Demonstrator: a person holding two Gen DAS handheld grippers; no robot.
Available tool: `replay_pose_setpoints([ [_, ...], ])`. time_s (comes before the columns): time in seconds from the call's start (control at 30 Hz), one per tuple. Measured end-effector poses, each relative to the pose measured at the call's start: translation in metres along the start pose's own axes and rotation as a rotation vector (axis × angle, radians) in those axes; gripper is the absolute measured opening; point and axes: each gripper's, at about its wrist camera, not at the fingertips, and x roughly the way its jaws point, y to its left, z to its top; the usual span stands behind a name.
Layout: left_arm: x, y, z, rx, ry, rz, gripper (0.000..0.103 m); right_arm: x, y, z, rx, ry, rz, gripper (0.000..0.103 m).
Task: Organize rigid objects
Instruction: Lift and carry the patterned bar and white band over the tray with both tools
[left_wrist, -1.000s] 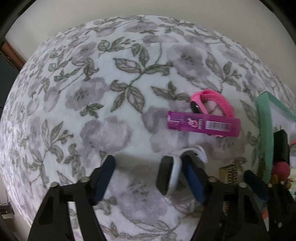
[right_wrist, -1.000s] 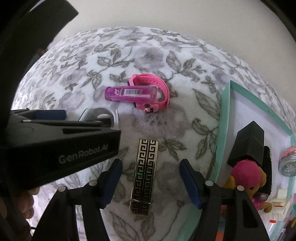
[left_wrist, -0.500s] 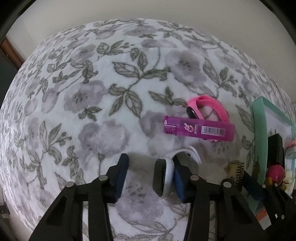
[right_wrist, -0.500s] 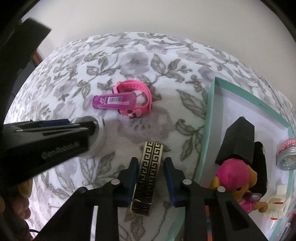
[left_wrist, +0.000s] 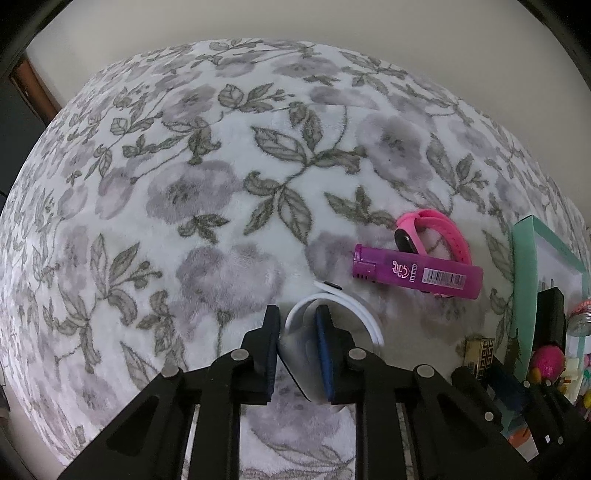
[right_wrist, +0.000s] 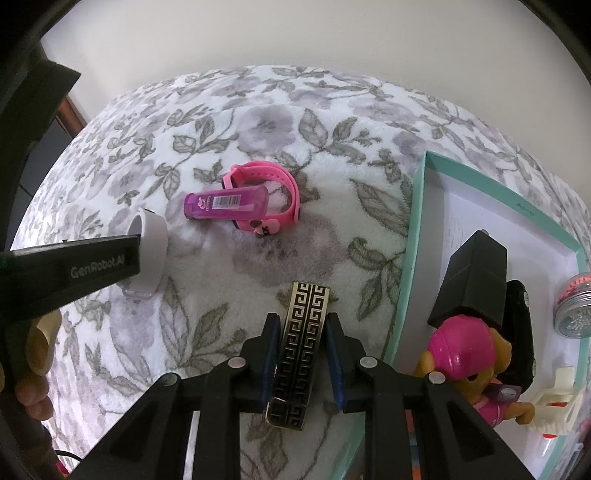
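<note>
The left gripper (left_wrist: 298, 345) clamps the white band (left_wrist: 334, 314); the right gripper (right_wrist: 302, 356) clamps the gold lighter (right_wrist: 299, 354) just beside the tray (right_wrist: 410, 266) rim. Open blanket (left_wrist: 184, 184) lies left; a purple lighter (left_wrist: 417, 273) on a pink watch (left_wrist: 439, 232) sits ahead.

Left gripper (left_wrist: 295, 332): black linkage arms, blue-padded fingers (left_wrist: 271, 343) drawn close together and pressing both sides of a white band-shaped wearable (left_wrist: 301, 354), which sits upright between the pads. In the right wrist view its side shows as a black bar, a bare hand (right_wrist: 31, 373) behind it.

Right gripper (right_wrist: 301, 343): same build, fingers (right_wrist: 334, 354) closed against the long edges of a flat black-and-gold rectangular piece with a Greek-key pattern (right_wrist: 297, 354), which projects forward past the fingertips.
</note>
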Motion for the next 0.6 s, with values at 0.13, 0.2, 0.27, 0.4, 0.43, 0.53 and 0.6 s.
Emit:
replay_pose_setpoints([
  [0.13, -0.011, 0.005, 0.001, -0.021, -0.004, -0.037, 0.015, -0.002, -0.001, 0.001, 0.008, -0.002, 0.012, 0.024],
  [0.2, -0.021, 0.007, 0.003, -0.024, -0.015, -0.048, 0.014, -0.004, -0.002, 0.002, 0.013, -0.007, 0.025, 0.023],
  [0.27, -0.028, 0.007, 0.004, -0.021, -0.028, -0.052, 0.014, -0.007, -0.002, 0.003, 0.02, -0.014, 0.047, 0.023],
  [0.4, -0.041, 0.007, 0.008, -0.03, -0.043, -0.081, 0.014, -0.008, -0.002, 0.003, 0.028, -0.015, 0.072, 0.022],
  [0.43, -0.045, 0.007, 0.009, -0.032, -0.048, -0.087, 0.014, -0.009, -0.003, 0.002, 0.034, -0.017, 0.083, 0.022],
  [0.53, -0.056, 0.01, 0.013, -0.033, -0.074, -0.102, 0.014, -0.016, -0.006, 0.004, 0.058, -0.034, 0.132, 0.022],
  [0.6, -0.067, 0.01, 0.014, -0.034, -0.096, -0.111, 0.014, -0.022, -0.008, 0.006, 0.069, -0.05, 0.155, 0.022],
])
